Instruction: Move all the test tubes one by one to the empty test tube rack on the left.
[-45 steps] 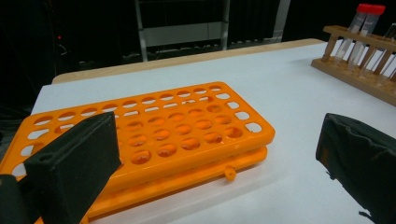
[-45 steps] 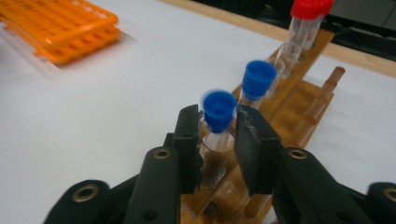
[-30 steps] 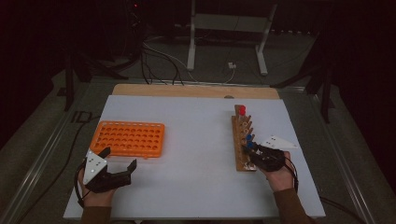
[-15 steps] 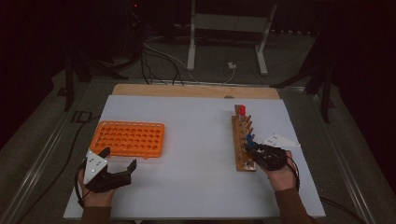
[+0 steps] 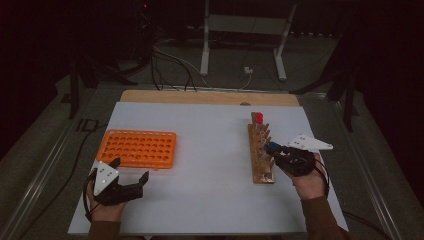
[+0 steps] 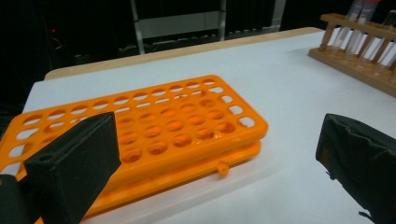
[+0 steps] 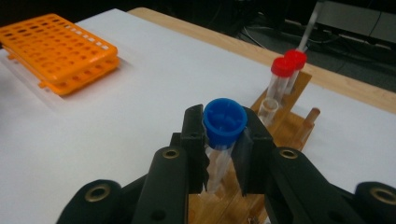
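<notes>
High view sat above person's side, looked forward and down over whole counter [image 5: 210, 125]. Left gripper view rode low, close on orange rack [image 6: 140, 130], wooden rack [image 6: 359, 51] far off at its right. Right gripper view looked along jaws, close over wooden rack, orange rack far left. All three views shared both racks.
</notes>
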Available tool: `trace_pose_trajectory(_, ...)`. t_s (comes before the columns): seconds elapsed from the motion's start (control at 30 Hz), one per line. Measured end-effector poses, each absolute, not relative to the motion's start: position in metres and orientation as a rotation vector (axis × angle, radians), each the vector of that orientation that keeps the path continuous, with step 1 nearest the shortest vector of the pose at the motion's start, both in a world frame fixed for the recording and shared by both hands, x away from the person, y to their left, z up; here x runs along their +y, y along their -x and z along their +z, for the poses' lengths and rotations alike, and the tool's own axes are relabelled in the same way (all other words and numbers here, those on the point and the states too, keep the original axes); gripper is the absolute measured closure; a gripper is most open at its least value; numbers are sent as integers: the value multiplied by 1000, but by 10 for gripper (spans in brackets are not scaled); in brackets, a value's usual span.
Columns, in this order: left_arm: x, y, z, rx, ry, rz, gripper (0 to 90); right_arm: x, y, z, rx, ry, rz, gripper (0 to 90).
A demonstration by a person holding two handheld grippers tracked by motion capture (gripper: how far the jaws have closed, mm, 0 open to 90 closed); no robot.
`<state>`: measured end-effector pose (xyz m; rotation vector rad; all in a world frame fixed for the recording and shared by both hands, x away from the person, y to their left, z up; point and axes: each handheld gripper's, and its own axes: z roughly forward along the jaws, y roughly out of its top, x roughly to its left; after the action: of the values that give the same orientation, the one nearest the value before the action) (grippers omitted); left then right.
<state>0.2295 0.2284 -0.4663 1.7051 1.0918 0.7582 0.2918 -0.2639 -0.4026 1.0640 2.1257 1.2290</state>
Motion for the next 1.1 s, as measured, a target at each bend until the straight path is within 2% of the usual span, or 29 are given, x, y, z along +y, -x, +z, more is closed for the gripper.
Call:
trace_pose_trajectory(0.37,200,-238,-448,982,-1747,736,8,-256,-291,-385,2138,-1015,1279,764)
trace_pose_trajectory(1.1,97,-274,-446,797,-1846,605,35,-205,-306,-404,2280,-977,1365,763)
